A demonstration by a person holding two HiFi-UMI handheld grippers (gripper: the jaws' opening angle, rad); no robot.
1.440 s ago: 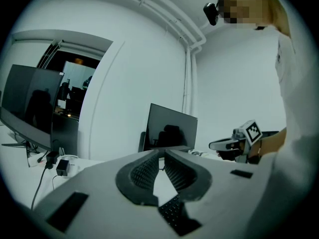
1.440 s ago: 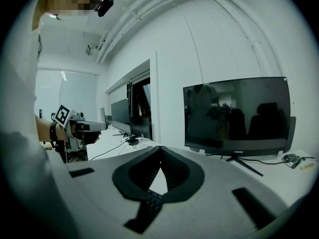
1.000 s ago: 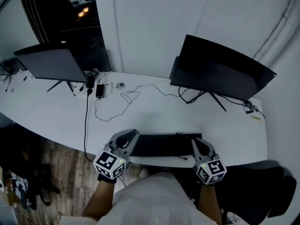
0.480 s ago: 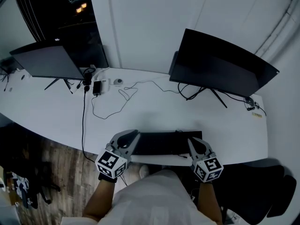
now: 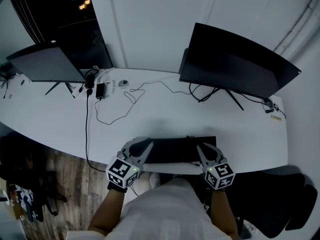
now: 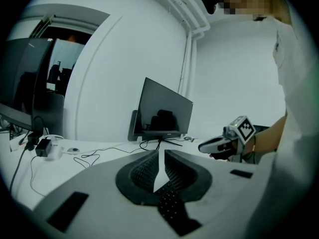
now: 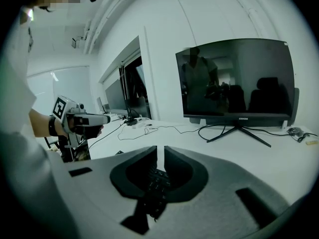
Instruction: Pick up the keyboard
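Overhead, the keyboard [image 5: 175, 150] is seen at the desk's [image 5: 65, 119] near edge. Only the gripper views show it clamped by the closed left gripper [image 6: 158, 156] and, apparently, the right gripper [image 7: 160, 153], whose narrow jaws have just been opening.

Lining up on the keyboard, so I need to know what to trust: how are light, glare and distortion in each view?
Head view: dim and bluish, but sharp; the black keyboard stands out on the white desk, with no key detail. Left gripper view: heavy fisheye, dark corners, straight wall lines bowed. Right gripper view: same fisheye; the monitor mirrors the room, without blinding glare.
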